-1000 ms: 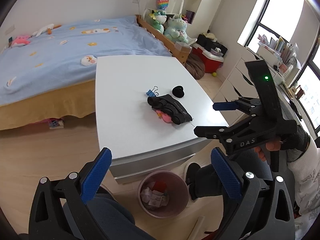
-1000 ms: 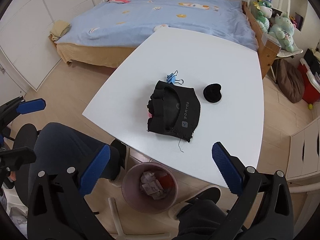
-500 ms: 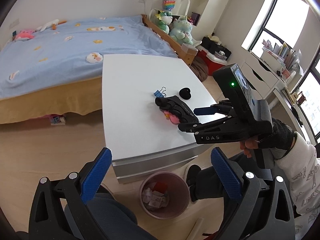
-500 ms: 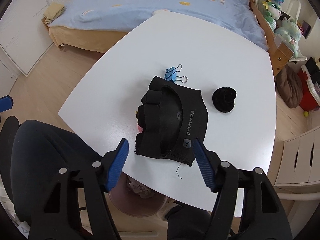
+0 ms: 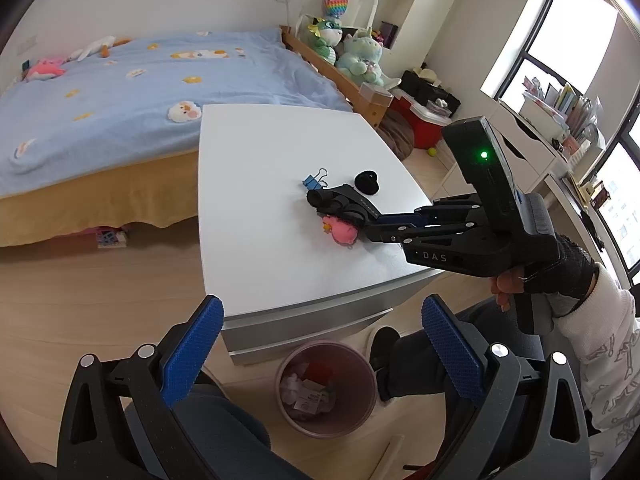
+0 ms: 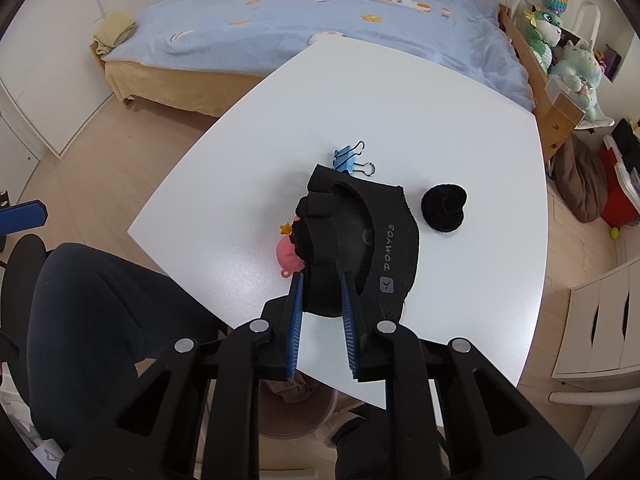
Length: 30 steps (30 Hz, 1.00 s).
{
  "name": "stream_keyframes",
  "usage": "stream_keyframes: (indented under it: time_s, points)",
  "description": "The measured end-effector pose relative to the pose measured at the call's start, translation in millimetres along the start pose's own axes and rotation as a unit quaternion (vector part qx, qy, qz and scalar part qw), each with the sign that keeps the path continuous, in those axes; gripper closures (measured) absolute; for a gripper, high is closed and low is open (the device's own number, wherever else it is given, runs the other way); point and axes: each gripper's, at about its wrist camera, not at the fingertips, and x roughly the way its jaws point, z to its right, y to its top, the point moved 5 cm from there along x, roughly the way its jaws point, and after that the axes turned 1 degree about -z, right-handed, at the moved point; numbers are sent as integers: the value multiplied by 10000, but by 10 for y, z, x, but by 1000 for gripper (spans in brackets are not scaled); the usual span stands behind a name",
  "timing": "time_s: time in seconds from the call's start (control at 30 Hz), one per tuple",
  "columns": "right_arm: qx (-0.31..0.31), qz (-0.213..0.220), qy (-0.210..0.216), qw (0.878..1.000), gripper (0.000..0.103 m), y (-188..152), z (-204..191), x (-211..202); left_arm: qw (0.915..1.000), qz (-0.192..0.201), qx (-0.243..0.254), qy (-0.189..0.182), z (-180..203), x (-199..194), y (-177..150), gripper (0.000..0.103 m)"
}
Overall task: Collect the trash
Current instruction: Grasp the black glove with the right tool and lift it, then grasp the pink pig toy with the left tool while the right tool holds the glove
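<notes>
A black DOMYOS glove (image 6: 360,236) lies on the white table (image 6: 400,112); it also shows in the left wrist view (image 5: 340,202). My right gripper (image 6: 322,280) is closed on the glove's near edge, and it appears in the left wrist view (image 5: 372,228). A pink toy (image 6: 289,258) sits half under the glove's left side (image 5: 342,232). A blue binder clip (image 6: 349,158) and a black hair tie (image 6: 444,208) lie beside the glove. My left gripper (image 5: 320,348) is open and empty, held above the floor near the pink trash bin (image 5: 326,388).
The bin holds crumpled paper and stands under the table's near edge. A bed with a blue cover (image 5: 120,80) lies behind the table. White drawers (image 6: 600,320) stand at the right. The person's knees (image 6: 100,312) are close to the table.
My right gripper moved forward onto the table and closed on the glove. The left gripper stayed open and shifted slightly.
</notes>
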Motion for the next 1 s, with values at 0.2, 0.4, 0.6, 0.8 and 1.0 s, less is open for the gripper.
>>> stream_keyframes:
  time_s: [0.2, 0.4, 0.6, 0.8, 1.0]
  points:
    - [165, 302, -13, 9994, 88, 56, 93, -221, 10000, 14, 72, 6, 54, 7, 45, 8]
    - [363, 586, -5, 9976, 90, 121, 213, -472, 9998, 45, 210, -21, 144, 33, 138, 8]
    - [594, 835, 108, 9947, 91, 148, 304, -706, 9992, 37, 400, -13, 250, 96, 257, 8]
    - [814, 978, 205, 9917, 91, 126, 419, -853, 9984, -42, 568, 1, 354, 232, 408, 8]
    - [982, 1020, 188, 9898, 91, 65, 538, -921, 9971, -232, 730, 33, 437, 441, 541, 8]
